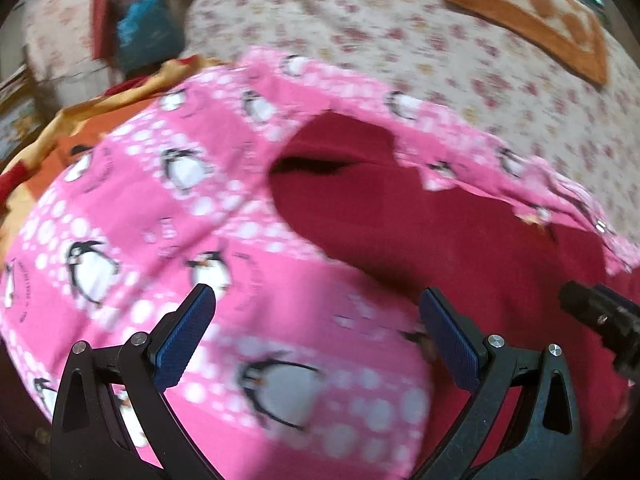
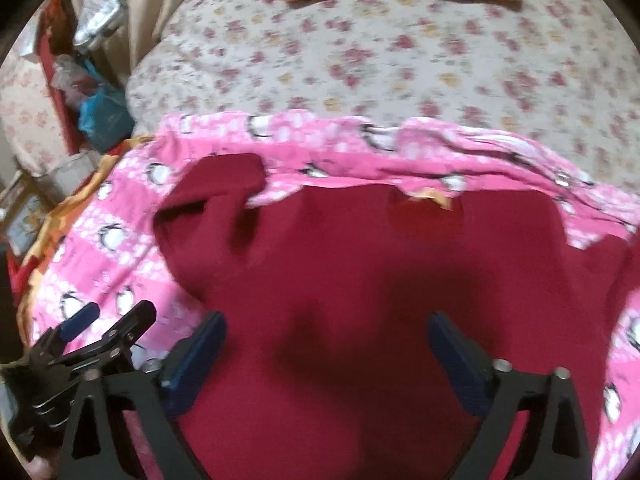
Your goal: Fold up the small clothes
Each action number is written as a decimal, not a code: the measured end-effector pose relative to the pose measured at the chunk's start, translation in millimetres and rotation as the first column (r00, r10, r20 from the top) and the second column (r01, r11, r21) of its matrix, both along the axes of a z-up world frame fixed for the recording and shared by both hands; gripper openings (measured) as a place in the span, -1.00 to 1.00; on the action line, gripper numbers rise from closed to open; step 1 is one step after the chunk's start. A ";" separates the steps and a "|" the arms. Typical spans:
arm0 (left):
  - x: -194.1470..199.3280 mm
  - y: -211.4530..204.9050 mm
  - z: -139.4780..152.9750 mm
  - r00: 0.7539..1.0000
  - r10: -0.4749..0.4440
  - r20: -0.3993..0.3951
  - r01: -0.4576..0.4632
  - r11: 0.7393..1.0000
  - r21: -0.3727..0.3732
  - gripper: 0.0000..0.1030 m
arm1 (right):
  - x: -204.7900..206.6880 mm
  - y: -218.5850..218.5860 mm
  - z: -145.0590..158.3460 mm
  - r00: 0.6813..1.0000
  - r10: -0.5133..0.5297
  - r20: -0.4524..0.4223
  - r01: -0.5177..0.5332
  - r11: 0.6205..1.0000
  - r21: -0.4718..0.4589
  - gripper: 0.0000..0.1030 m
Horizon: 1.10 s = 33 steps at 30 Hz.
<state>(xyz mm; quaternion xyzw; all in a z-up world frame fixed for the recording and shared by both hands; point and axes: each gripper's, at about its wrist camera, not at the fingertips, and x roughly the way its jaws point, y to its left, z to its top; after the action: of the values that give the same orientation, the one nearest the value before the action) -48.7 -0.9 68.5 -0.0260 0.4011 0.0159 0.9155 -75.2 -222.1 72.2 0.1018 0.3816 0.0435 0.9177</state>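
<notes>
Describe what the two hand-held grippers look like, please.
Both look alike. The left hand-held gripper and the right hand-held gripper each have two black plastic fingers with triangular cut-outs, silver round bolt heads at the joints, and dark blue textured pads. No cables or sleeves show.

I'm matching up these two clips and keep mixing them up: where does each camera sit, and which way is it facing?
Left wrist: on the left hand-held gripper, looking down and forward along its open fingers at the pink penguin cloth and the dark red garment's left side; the right hand-held gripper's tip pokes in at right.
Right wrist: on the right hand-held gripper, looking down and forward over the dark red garment's middle; the left hand-held gripper shows at lower left.
Shared: garment, penguin cloth, floral bedsheet, orange mat.
</notes>
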 end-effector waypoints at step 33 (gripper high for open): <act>59.4 32.0 -42.7 0.981 0.108 -0.164 -0.118 0.992 -0.050 0.98 | 273.0 88.2 -50.3 0.979 0.138 -0.151 -0.123 0.987 0.103 -0.84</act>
<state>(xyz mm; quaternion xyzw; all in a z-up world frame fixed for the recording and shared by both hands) 10.7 31.1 25.8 -0.0744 0.4718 0.0581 0.8766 197.8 -134.0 21.9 0.1224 0.4562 0.1132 0.8741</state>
